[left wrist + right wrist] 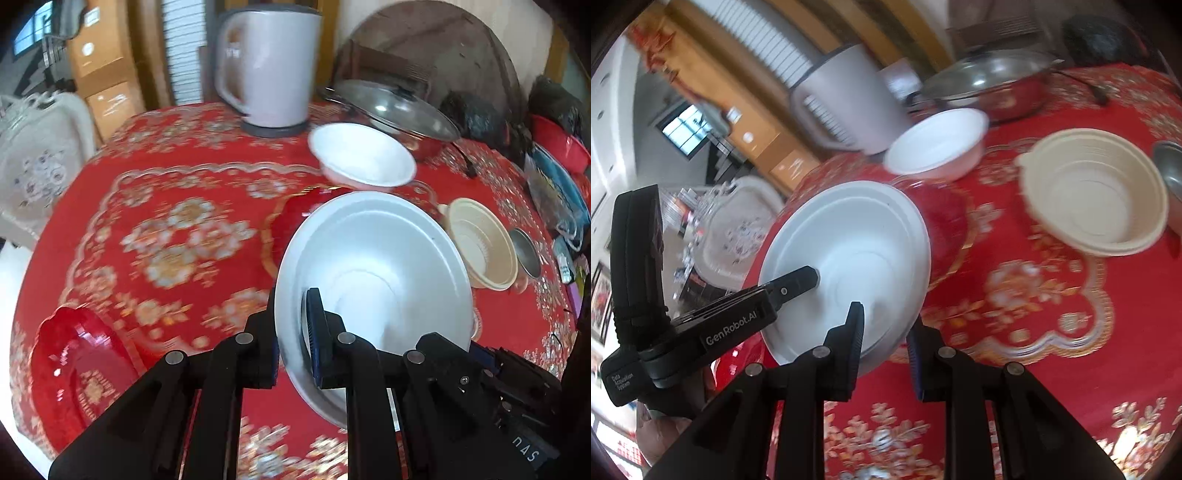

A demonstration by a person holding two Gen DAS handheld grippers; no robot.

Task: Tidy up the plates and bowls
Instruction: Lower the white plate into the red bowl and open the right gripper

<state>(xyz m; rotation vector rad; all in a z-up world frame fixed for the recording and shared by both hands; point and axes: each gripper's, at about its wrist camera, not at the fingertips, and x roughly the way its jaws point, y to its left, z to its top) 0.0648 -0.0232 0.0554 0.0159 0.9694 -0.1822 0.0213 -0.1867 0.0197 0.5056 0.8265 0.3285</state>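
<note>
Left claw (291, 343) clamped on rim of large white bowl (373, 273), right claw (886, 332) pinching its opposite rim (bowl tilted, lifted above red-clothed desk (166, 229)), small white bowl (364, 155) and beige bowl (480, 245) beyond, kettle (267, 66) farthest.

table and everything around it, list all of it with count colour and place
large white plastic bowl: 1, white, lifted and tilted, rim gripped by both grippers
small white bowl: 1, white, behind it
beige ribbed plastic bowl: 1, beige, right side
red plastic plates: 2, red, near left edge and under the lifted bowl
pale electric kettle: 1, far side
glass-lidded steel pot: 1, silver, far right
red floral tablecloth: 1, covers the table
left gripper: black, jaws shut on the large bowl's rim
right gripper: black, jaws shut on the same rim
</note>
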